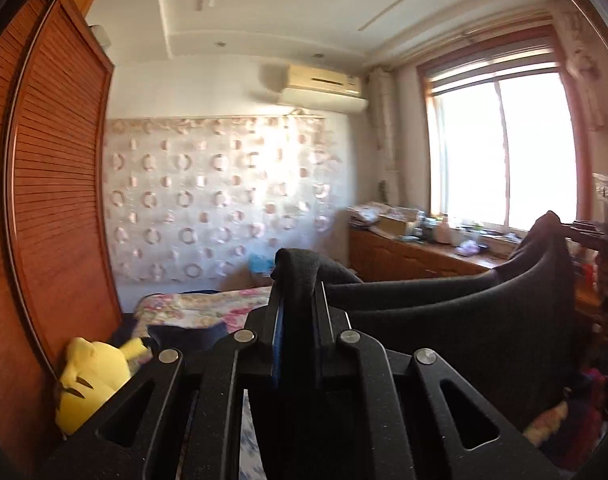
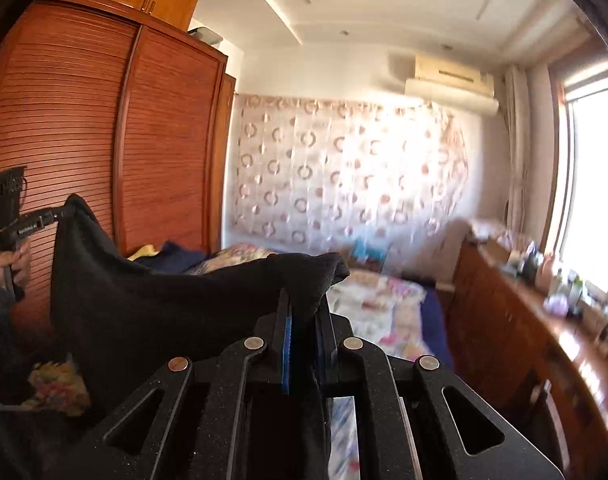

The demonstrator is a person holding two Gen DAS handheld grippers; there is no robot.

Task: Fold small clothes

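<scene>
Left gripper [image 1: 297, 304]: jaws closed on one top corner of a black garment [image 1: 464, 320]. A bunched fold of the cloth rises above the fingertips and rolls over them.

Right gripper [image 2: 304, 312]: jaws closed on the opposite top corner of the same garment; the cloth is pinched between the blue-lined pads and a tuft pokes out past the tips.

The garment is off the bed [image 2: 380, 308], held in the air between the two grippers. Its top edge sags in a shallow curve from one grip to the other, and the body of the cloth hangs down below that edge. From the right wrist view, the far corner is clamped in the left gripper, and a person's hand [image 2: 7, 264] is wrapped round that tool's handle near the left border of the frame. From the left wrist view, the far corner rises to a peak at the right gripper, near the window [image 1: 500, 152].

Surroundings: the bed carries a floral cover and lies below and beyond the garment. A louvred wooden wardrobe [image 2: 103, 132] stands to the left. A yellow plush toy [image 1: 91, 380] sits at the wardrobe's foot, beside the bed's near corner. A patterned curtain [image 1: 219, 196] covers the back wall under an air conditioner [image 1: 324, 86]. A cluttered wooden sideboard [image 2: 544, 320] runs beneath the window.
</scene>
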